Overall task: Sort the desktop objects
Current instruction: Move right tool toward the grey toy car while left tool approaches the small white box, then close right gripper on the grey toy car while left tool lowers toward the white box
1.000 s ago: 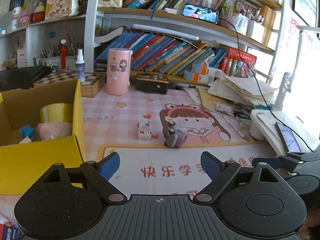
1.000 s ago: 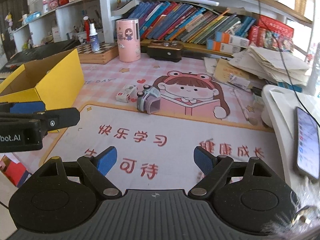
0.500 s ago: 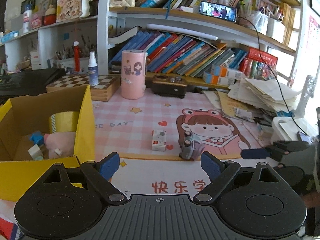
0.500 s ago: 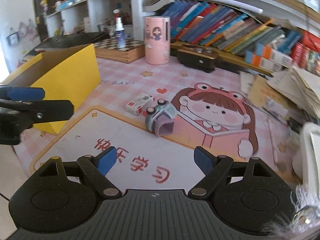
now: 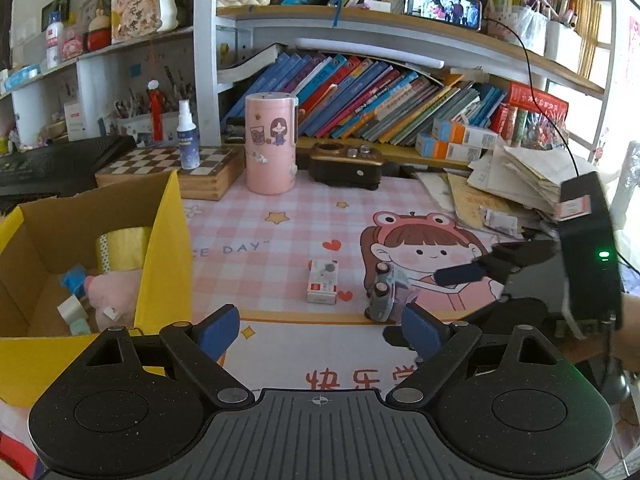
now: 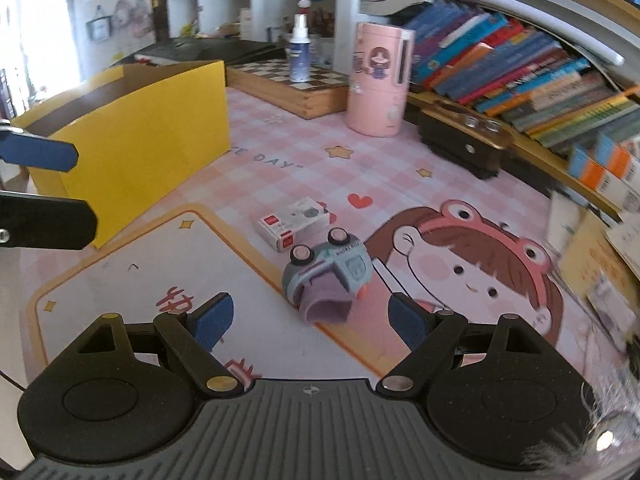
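Observation:
A small grey-blue toy car [image 6: 328, 276] lies on its side on the pink desk mat, wheels up; it also shows in the left wrist view, toy car [image 5: 383, 292]. A white and red little box [image 6: 294, 222] lies just beyond it, little box [image 5: 322, 282]. My right gripper [image 6: 308, 320] is open, low over the mat, with the car just ahead between its blue fingertips and not touched. My left gripper [image 5: 320, 330] is open and empty, above the mat's near edge beside the yellow cardboard box [image 5: 164, 264]. That box holds a tape roll, a pink plush and small bits.
A pink cylinder holder [image 5: 271, 144], a chessboard box [image 5: 176, 168] with a spray bottle, and a brown device [image 5: 346, 166] stand at the back under bookshelves. Loose papers [image 5: 516, 184] pile at the right. The right gripper's body [image 5: 576, 264] and a hand fill the right side.
The right gripper has swung left and down toward the toy car, rolling as it went. The left gripper drifted slightly, so the yellow box and desk objects shifted right in its view.

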`<act>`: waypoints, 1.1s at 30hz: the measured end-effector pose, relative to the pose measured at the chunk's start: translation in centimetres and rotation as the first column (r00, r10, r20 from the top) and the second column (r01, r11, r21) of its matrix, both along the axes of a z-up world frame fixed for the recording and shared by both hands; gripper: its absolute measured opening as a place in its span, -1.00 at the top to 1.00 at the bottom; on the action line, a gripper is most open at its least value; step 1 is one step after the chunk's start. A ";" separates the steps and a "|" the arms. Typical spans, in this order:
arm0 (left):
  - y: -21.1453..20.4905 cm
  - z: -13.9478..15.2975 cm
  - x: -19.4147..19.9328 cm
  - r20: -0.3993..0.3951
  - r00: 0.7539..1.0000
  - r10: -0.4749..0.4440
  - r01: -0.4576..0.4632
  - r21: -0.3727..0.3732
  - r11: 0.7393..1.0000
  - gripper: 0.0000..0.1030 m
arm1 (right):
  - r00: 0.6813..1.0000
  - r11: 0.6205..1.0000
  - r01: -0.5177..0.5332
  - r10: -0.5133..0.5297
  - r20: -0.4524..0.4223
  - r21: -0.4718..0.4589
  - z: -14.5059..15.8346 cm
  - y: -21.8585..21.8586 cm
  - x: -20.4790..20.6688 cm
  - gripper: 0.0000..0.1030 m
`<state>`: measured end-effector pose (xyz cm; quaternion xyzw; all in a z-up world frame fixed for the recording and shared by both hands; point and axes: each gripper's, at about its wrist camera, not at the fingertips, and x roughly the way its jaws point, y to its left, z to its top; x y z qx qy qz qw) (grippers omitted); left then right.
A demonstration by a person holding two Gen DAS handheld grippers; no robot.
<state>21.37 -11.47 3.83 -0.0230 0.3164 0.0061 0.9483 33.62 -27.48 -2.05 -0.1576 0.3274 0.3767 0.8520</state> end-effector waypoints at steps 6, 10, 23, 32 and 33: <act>-0.2 -0.1 0.5 -0.013 1.000 0.008 -0.008 0.004 1.000 -0.76 | 0.999 0.998 -0.048 0.047 -0.002 -0.034 -1.4 1.1 2.1 -0.62; -0.2 -0.4 1.0 -0.024 1.000 0.013 -0.013 -0.001 1.000 -0.76 | 0.997 0.996 -0.081 0.081 -0.007 -0.040 -2.1 1.7 3.2 -0.61; -0.7 -1.3 3.2 -0.029 1.000 -0.005 0.005 -0.031 1.000 -0.75 | 0.998 1.000 0.023 -0.022 -0.054 0.018 -1.2 -0.4 4.1 -0.14; -1.0 -3.2 6.7 -0.029 1.000 0.007 -0.008 -0.040 0.999 -0.74 | 0.973 0.973 0.225 -0.221 -0.071 0.052 1.1 -4.9 3.0 -0.14; -1.0 -3.6 7.2 -0.030 0.999 0.014 -0.016 -0.044 0.999 -0.74 | 0.970 0.971 0.233 -0.229 -0.077 0.057 1.2 -5.2 2.8 -0.14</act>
